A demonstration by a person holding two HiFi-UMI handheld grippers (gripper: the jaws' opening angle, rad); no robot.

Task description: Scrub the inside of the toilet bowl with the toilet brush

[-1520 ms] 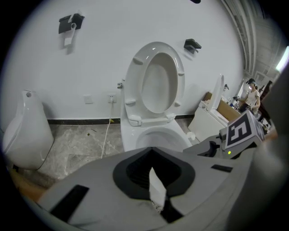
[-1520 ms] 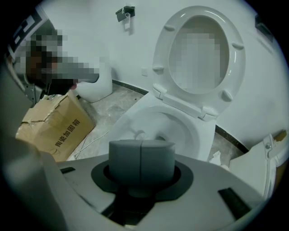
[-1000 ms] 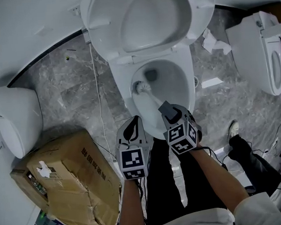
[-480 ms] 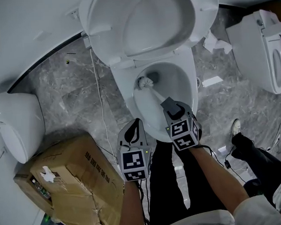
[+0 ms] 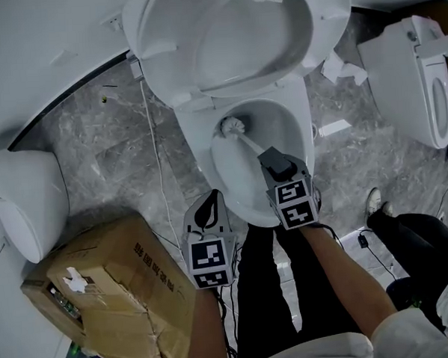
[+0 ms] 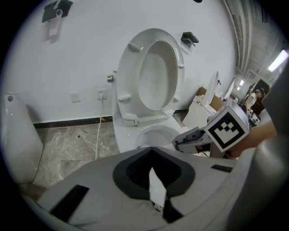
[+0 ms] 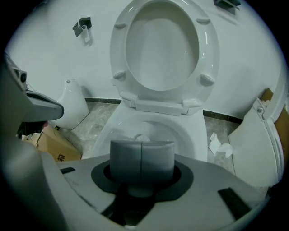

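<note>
Toilet brush [image 5: 247,142] is clamped by its handle in the right tool [image 5: 271,160], whose jaws are closed on the thick grip end; the right gripper view shows the two pads meeting around it. The bristle head lies out beyond that tool's tips, down inside the toilet bowl [image 5: 303,129], against the back wall on the left, just under the hinge of the raised seat [image 5: 235,32]. We judge the grip sits at the handle's end so that the tool stays above the rim and clear of the water; the steep downward tilt lets the bristles press on the porcelain. The seat stands upright so that the whole bowl is open to the brush. The left tool [image 5: 213,198] hangs beside and a little behind the right one, outside the rim, with its jaws together and nothing between them; we take it that it is kept back because the brush needs only one hand. The scrub looks to be under way; we cannot tell how much of the wall is already done.
</note>
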